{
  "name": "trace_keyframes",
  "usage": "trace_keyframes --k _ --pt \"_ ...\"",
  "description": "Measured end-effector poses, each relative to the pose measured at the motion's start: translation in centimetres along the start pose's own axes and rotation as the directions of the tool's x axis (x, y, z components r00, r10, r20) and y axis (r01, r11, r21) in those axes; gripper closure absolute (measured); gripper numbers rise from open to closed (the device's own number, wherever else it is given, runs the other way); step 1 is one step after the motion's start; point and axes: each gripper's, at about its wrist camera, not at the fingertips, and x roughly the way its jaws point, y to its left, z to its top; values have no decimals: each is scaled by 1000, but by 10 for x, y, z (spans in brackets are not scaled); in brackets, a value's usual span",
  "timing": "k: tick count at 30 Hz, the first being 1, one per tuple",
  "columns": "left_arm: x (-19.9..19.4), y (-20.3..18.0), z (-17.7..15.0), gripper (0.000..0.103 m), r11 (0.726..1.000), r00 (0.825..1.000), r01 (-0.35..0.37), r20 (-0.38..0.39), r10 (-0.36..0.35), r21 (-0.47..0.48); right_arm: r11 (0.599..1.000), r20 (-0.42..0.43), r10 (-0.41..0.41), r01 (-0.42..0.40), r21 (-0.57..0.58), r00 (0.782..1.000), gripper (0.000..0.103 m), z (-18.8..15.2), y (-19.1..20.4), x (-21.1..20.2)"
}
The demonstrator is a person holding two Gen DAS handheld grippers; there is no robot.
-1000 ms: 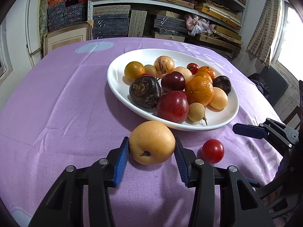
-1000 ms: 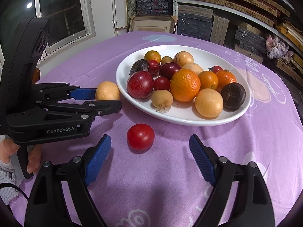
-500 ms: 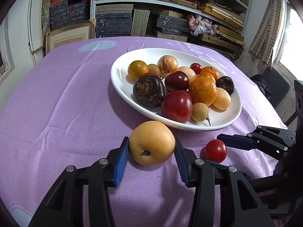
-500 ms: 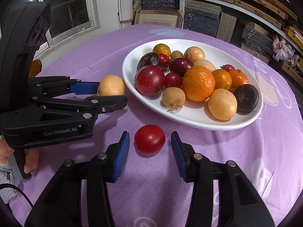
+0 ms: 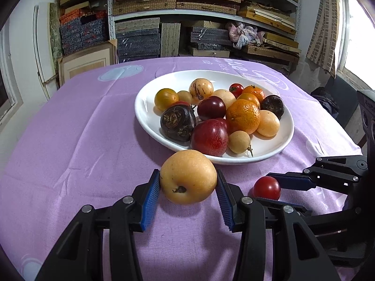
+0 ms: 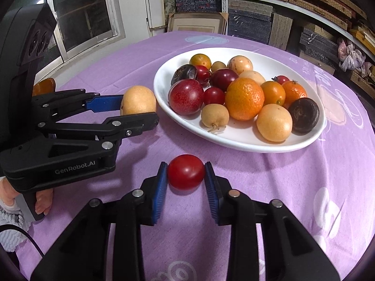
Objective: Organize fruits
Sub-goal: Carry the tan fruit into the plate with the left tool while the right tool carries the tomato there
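Observation:
A white plate (image 5: 146,113) (image 6: 269,64) in the middle of the purple tablecloth holds several fruits: oranges, red plums, dark passion fruits and small yellow ones. My left gripper (image 5: 187,175) (image 6: 139,109) is shut on a yellow round fruit (image 5: 188,178) (image 6: 138,99) just in front of the plate's near rim. To its right, the jaws of my right gripper (image 6: 185,167) (image 5: 264,187) are closing on a red tomato (image 6: 185,172) (image 5: 267,187) that lies on the cloth; both blue pads touch its sides.
The purple tablecloth (image 5: 70,140) covers the table out to its edges. Shelves of stacked boards (image 5: 199,11) stand behind it, and a window (image 6: 79,16) is at the left. A person's hand (image 6: 43,201) holds the left gripper's handle.
The right gripper's jaws have come together from wide open until they touch the tomato. The left gripper has kept its hold on the yellow fruit and has barely moved.

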Motion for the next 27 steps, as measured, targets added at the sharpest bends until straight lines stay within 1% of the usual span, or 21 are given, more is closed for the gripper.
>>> trace_keyframes --k 2,7,13,22,25,27 --pt "-4 -3 0 56 1000 1000 -19 19 18 13 1000 2 -3 3 1 1000 72 -2 0 -1" --pt "-8 -5 -1 56 999 998 -44 39 43 16 1000 8 -10 10 8 1000 72 -5 0 -6" --pt "-13 -7 -2 56 997 996 -71 60 69 30 1000 33 -16 15 27 999 72 -10 -4 -20" --pt "-19 -12 -3 56 992 990 -116 89 111 52 997 91 -40 34 69 995 72 -13 -14 -52" --pt "-24 -12 2 56 990 987 -131 105 125 50 996 109 -60 53 70 992 72 -11 -20 -66" --pt "-25 -9 8 56 991 987 -128 106 123 43 995 118 -81 73 68 990 72 -6 -28 -75"
